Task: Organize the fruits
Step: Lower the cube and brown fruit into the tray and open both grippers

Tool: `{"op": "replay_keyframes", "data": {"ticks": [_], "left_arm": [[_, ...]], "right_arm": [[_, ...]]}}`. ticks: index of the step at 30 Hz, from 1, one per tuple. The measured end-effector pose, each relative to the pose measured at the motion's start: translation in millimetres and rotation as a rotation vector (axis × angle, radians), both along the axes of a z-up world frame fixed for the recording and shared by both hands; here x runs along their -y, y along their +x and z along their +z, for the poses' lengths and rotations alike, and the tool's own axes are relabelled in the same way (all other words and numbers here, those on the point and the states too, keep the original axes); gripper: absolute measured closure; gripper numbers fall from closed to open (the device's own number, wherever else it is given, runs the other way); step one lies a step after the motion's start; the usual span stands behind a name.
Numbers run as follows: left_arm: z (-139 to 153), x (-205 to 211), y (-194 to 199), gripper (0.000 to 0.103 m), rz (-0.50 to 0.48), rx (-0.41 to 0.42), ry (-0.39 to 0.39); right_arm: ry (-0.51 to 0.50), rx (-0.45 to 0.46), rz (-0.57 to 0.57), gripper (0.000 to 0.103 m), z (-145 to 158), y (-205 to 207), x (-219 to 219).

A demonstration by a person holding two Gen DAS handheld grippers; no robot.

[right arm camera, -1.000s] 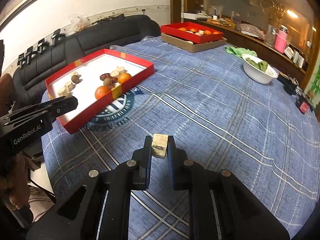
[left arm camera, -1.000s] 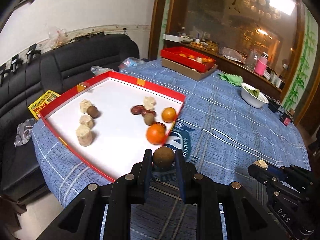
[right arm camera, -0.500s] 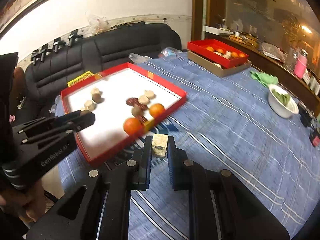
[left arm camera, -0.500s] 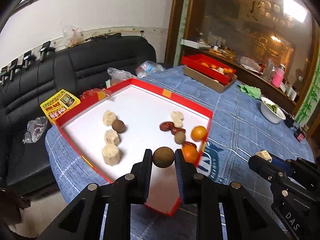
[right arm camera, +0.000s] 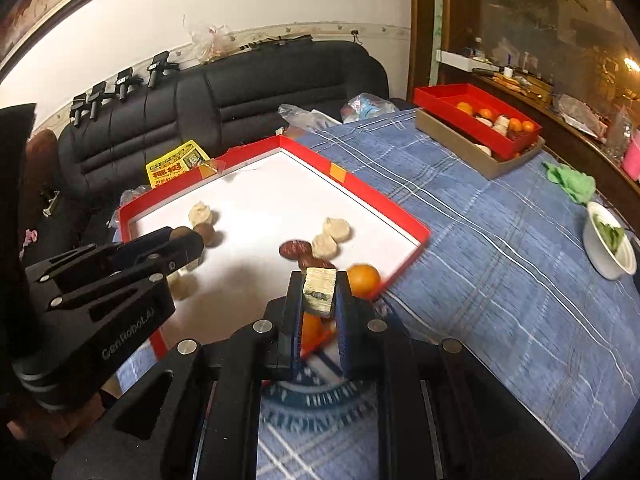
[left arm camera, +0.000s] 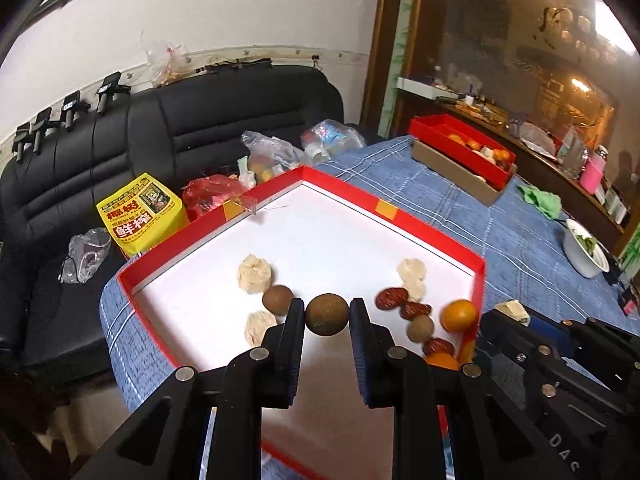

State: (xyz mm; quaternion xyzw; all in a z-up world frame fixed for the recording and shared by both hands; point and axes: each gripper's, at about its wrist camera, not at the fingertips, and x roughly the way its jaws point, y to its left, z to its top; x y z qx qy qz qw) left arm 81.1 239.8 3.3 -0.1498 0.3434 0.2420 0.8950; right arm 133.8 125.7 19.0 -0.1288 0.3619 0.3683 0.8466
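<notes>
Nearest the left camera, the left gripper (left arm camera: pixel 326 314) has its two black jaws closed on a round brown dull-skinned fruit (left arm camera: pixel 327 314), clamped at both sides and held above the white floor of the shallow red-rimmed cardboard tray (left arm camera: pixel 436 233). Just beside it, to the right, the right gripper (right arm camera: pixel 319 293) is closed on a pale tan cut block of fruit (right arm camera: pixel 319 291), held over the tray's near right edge.

On the tray floor:
- Left group: pale ridged peeled pieces (left arm camera: pixel 255 273) with a second round brown fruit (left arm camera: pixel 277 299) touching one of them.
- Right group: dark red glossy dates (left arm camera: pixel 391 297), a further pale piece (left arm camera: pixel 411 269), a brown fruit (left arm camera: pixel 419 327) and a small bright orange citrus (left arm camera: pixel 458 314) close to the right wall.
- A second orange fruit sits partly hidden behind the right gripper's fingers; its exact position cannot be confirmed.

The tray rests on a blue checked tablecloth (right arm camera: pixel 500 248). Farther along the table stand a second red tray on a brown cardboard box (right arm camera: pixel 476 122), holding oranges and pale pieces, a crumpled green cloth (right arm camera: pixel 570 184) and a white bowl of greens (right arm camera: pixel 610 246). Behind the table is a black leather sofa (left arm camera: pixel 168 136) with a yellow printed packet (left arm camera: pixel 140 210) on its seat.
</notes>
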Motion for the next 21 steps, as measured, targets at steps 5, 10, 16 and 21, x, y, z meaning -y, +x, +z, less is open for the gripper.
{"op": "replay_keyframes", "data": {"ticks": [5,10,16,21], "left_arm": [[-3.2,-12.4,12.4,0.081,0.023,-0.015,0.003],[-5.6,-24.5,22.9,0.081,0.044,-0.028,0.007],[-10.4,-34.5,31.2,0.081,0.062,-0.045,0.009],[-13.9,-39.8,34.5,0.081,0.07,-0.053,0.009]], "right_arm": [[-0.008,-0.02,0.014,0.089,-6.4,15.5,-21.2],[-0.019,-0.024,0.029,0.089,-11.0,29.1,-40.4],[-0.028,-0.041,0.025,0.089,-17.7,44.1,-52.6],[-0.034,-0.052,0.025,0.089,-24.2,48.9,-59.3]]}}
